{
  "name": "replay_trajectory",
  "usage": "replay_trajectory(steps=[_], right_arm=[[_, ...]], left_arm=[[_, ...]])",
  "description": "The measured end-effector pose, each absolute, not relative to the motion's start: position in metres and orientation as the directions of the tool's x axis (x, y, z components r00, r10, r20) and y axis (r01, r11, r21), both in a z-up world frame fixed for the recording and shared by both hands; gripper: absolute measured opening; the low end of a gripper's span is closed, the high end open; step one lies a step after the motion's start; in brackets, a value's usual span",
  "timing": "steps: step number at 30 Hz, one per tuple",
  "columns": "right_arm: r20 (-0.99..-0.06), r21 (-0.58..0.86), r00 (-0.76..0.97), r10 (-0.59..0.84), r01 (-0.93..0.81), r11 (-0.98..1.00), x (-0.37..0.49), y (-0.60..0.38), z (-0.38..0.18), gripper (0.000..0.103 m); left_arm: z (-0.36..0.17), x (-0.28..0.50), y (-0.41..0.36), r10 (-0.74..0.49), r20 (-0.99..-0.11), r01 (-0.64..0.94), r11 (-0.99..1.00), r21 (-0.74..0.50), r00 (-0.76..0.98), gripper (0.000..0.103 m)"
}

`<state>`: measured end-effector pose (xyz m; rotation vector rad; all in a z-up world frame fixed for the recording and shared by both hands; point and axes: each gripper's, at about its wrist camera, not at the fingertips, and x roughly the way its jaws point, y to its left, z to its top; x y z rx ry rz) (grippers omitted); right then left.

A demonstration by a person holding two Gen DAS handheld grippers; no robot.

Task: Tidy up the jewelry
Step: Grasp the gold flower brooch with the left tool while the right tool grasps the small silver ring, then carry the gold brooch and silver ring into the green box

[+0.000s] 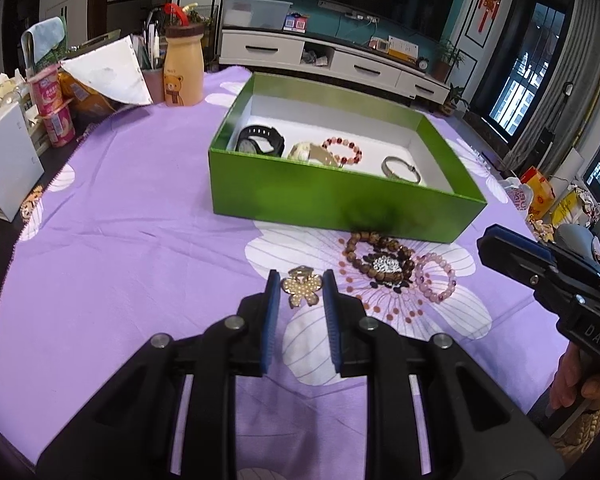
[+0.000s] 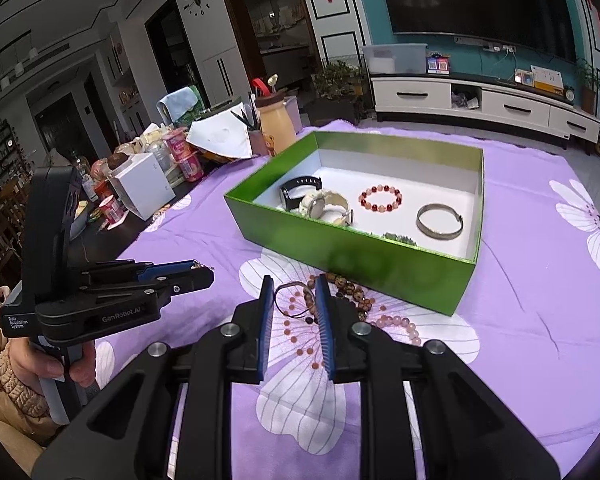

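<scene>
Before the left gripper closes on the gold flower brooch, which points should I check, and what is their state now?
1. Left gripper open: ok.
2. Gold flower brooch lies between its fingers: ok.
3. Brooch apart from the brown bead bracelet: ok.
4. Green box open, with free floor inside: ok.
5. Right gripper clear of the brooch: ok.
6. Fingers low enough to touch the purple cloth: cannot tell.

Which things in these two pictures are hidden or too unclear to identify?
- Left wrist view: the green box near wall hides the floor just behind it.
- Right wrist view: a small green item peeks over that wall; what it is cannot be told.
- Right wrist view: the brown bead bracelet is partly covered by the right gripper.
- Right wrist view: the left gripper shows side-on; whether its jaws hold anything is unclear.
</scene>
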<state>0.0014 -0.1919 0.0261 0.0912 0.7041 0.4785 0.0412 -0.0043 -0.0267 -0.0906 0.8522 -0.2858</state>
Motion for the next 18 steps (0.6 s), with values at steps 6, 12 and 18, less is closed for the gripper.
replay_trajectory(steps=[6, 12, 18], right_arm=[[-0.578, 0.211, 0.682, 0.447, -0.404, 0.890, -0.004, -0.192, 0.041, 0.021], [-0.559, 0.188, 0.707, 0.432, -0.400, 0.897, -0.001, -0.196, 0.053, 0.021], [-0.541, 0.175, 0.731, 0.416, -0.386, 0.906, 0.006, -0.203, 0.063, 0.021]], left_arm=[[-0.007, 0.040, -0.003, -0.288, -0.696, 0.222, 0.957, -0.186, 0.658, 0.021], [0.011, 0.044, -0.006, -0.291, -0.669, 0.236, 0.956, -0.174, 0.684, 0.021], [0.027, 0.050, -0.009, -0.294, -0.642, 0.246, 0.955, -0.166, 0.709, 0.021]])
